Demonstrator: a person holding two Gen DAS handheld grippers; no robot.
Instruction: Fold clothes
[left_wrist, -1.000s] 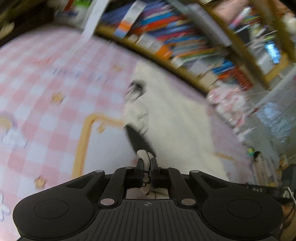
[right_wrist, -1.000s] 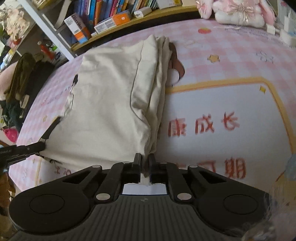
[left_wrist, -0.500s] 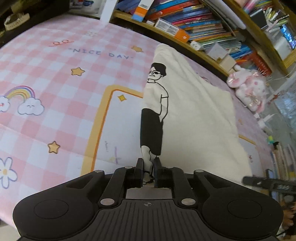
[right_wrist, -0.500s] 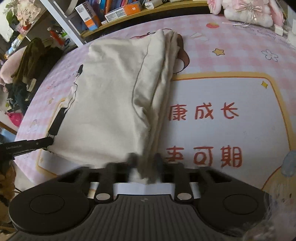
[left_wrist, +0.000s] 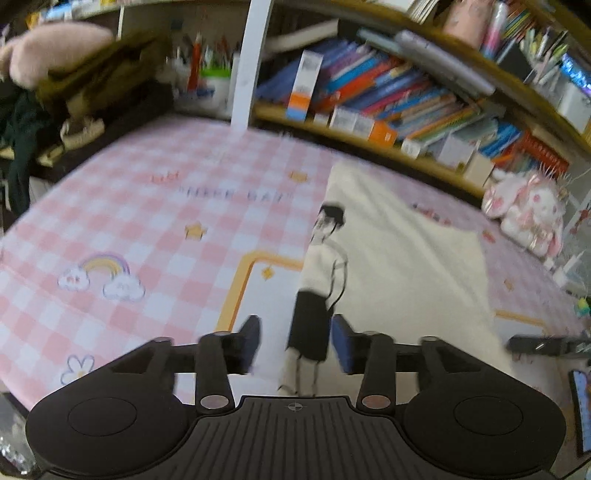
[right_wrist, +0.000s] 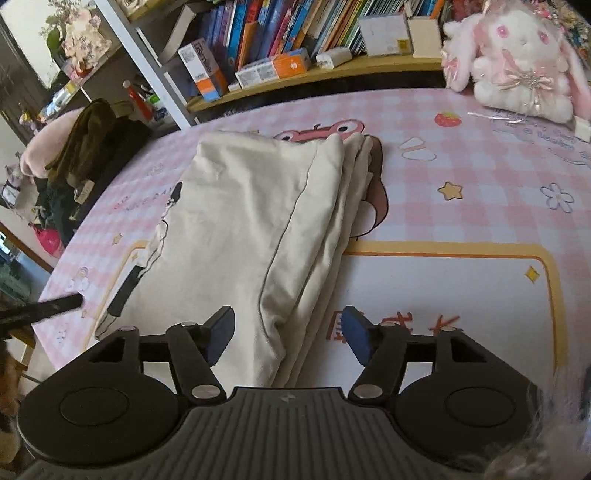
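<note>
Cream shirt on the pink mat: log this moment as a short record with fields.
garment: cream shirt, folded lengthwise, lying flat
print: cartoon figure along the shirt's left edge
surface: pink checked mat
left gripper: open, fingers either side of the shirt's near left corner, holding nothing
right gripper: open, fingers either side of the layered fold edge, holding nothing
nearby: plush rabbit at the mat's far edge; bookshelf behind

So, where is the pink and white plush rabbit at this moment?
In the right wrist view the plush rabbit sits at the far right corner of the pink checked mat, just below the bookshelf, beyond and to the right of the folded cream garment.
</note>
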